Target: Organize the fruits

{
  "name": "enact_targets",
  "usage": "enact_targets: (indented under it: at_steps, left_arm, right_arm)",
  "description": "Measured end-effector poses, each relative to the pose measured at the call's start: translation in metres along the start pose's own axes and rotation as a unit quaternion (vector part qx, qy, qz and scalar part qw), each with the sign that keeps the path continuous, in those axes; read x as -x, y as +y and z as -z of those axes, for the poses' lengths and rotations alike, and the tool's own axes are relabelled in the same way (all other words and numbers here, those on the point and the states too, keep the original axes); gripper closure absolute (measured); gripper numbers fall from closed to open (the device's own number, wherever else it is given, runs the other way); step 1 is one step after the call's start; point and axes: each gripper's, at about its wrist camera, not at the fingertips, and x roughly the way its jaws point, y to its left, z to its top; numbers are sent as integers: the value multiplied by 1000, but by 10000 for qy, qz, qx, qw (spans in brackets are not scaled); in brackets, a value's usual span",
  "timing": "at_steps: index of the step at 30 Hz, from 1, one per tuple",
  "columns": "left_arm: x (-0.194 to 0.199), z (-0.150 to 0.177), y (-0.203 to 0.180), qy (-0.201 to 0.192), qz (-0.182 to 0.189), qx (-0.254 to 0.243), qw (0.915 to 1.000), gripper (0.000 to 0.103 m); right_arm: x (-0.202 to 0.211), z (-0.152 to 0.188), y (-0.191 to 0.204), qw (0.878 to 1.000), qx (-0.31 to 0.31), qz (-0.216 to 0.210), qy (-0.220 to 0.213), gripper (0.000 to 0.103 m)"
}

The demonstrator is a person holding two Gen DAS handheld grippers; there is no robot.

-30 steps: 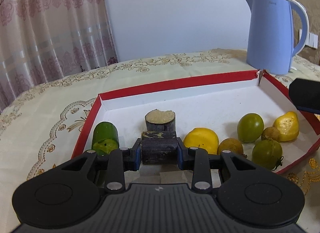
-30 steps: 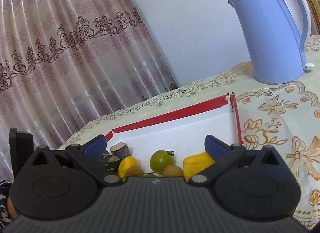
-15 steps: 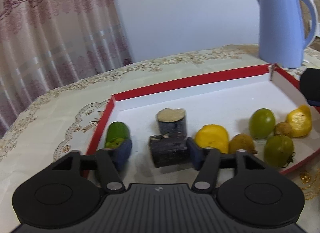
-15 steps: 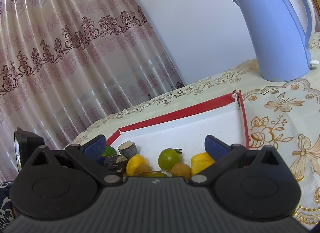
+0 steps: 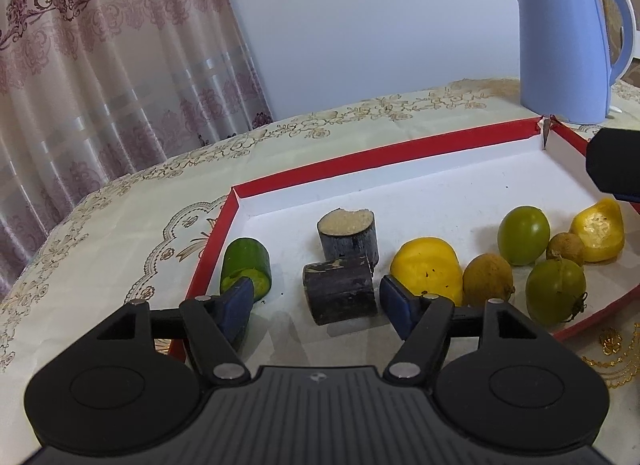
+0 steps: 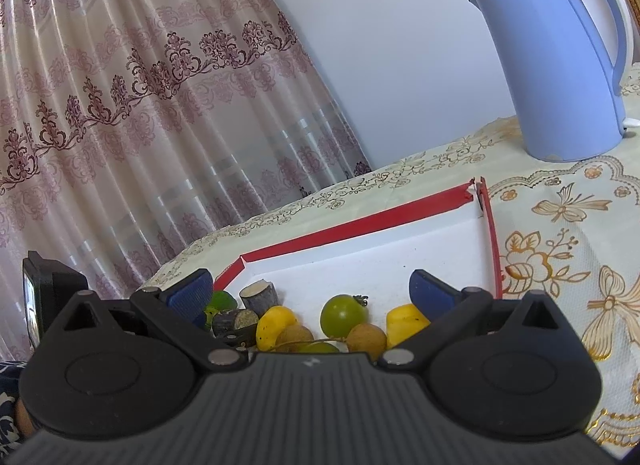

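A red-rimmed white tray (image 5: pixel 400 151) holds the fruit. In the left wrist view a dark sugarcane piece (image 5: pixel 340 292) lies on its side between my left gripper's (image 5: pixel 318 303) pads, which are opening and stand clear of it. A second sugarcane piece (image 5: pixel 348 236) stands upright behind it. A green cucumber piece (image 5: pixel 246 263) lies to the left; yellow pieces (image 5: pixel 426 271), green tomatoes (image 5: pixel 523 234) and brown longans (image 5: pixel 488 279) lie to the right. My right gripper (image 6: pixel 311 291) hovers open over the tray's near edge (image 6: pixel 360 221), holding nothing.
A blue electric kettle (image 5: pixel 566 37) stands on the embroidered tablecloth (image 5: pixel 120 217) behind the tray's far right corner. A patterned curtain (image 5: pixel 100 53) hangs at the left and a pale wall is behind. The right gripper's black body (image 5: pixel 616 161) shows at the right edge.
My left gripper has opened and let go of the lying sugarcane piece, which now rests on the tray. The left view has pulled back slightly. The right gripper stays put.
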Motion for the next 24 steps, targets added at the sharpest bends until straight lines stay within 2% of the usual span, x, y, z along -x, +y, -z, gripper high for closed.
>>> enact_targets:
  at_steps: [10,15,24]
  left_arm:
    - [19,2,1,6,52,-32,10000,5]
    - [39,5,0,-102,73,-140,9998,4]
    - [79,7,12,-270,167,87,9995,0]
  right_arm:
    - [4,0,-1,9999,12,121,-115,0]
    - [6,2,2,9993,151,268,-212,0]
    - [7,2,-1,9995,81,239,-177,0]
